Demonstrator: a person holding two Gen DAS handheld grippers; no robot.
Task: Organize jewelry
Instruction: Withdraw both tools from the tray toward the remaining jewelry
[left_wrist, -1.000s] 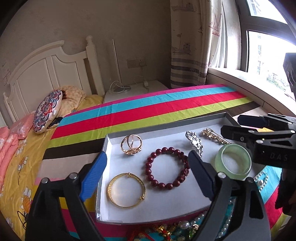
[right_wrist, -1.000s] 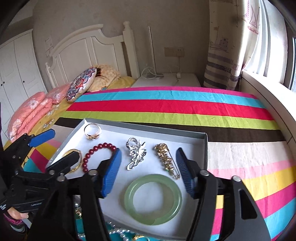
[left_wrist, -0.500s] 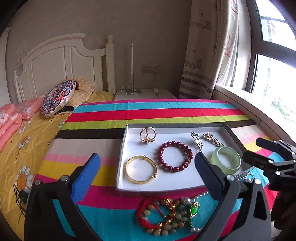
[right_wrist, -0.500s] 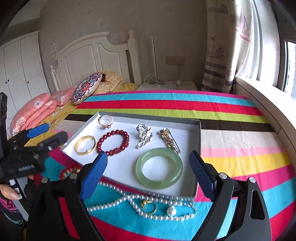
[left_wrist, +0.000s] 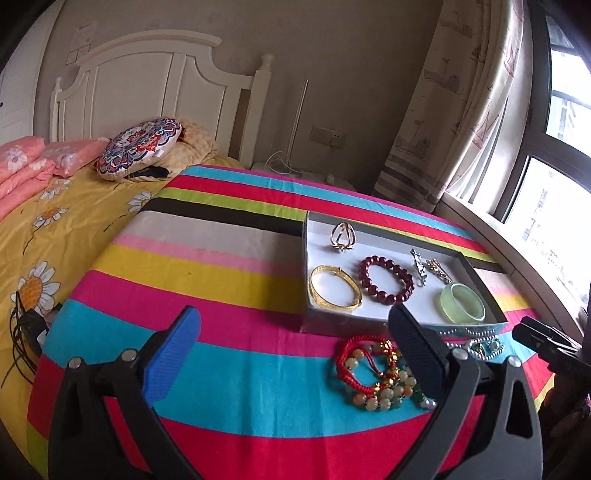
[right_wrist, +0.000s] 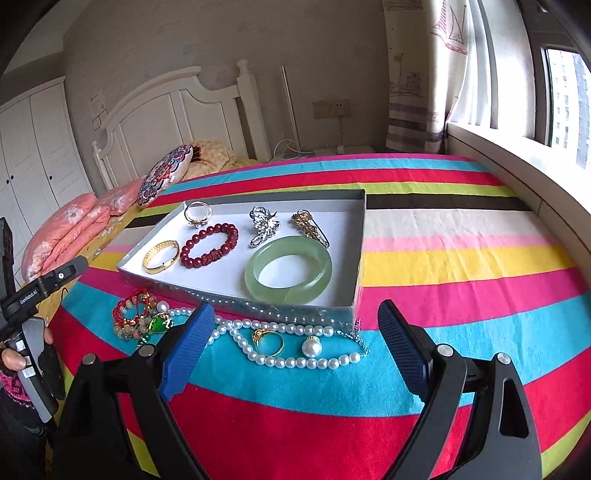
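Both grippers spread wide over a striped bedspread, nothing between their jaws.

The left gripper (left_wrist: 291, 339) sits low in its frame, jaws apart after just widening, above the striped bedspread (left_wrist: 207, 288); its right finger overlaps a heap of red cord and beaded bracelets (left_wrist: 373, 373). The right gripper (right_wrist: 295, 328), jaws likewise just widened and empty, frames a pearl necklace (right_wrist: 291, 352), a gold ring (right_wrist: 267, 341) and a large single pearl (right_wrist: 311, 348) at lower centre. Just above them lies the shallow grey tray (right_wrist: 356, 258), holding a jade-green bangle (right_wrist: 288, 271), a dark red bead bracelet (right_wrist: 209, 245), a gold bangle (right_wrist: 161, 256), a gold ring ornament (right_wrist: 198, 213), a silver brooch (right_wrist: 263, 223) and a gold pin brooch (right_wrist: 308, 227), all lying apart from one another. A round patterned cushion (right_wrist: 164, 173) rests at upper left.
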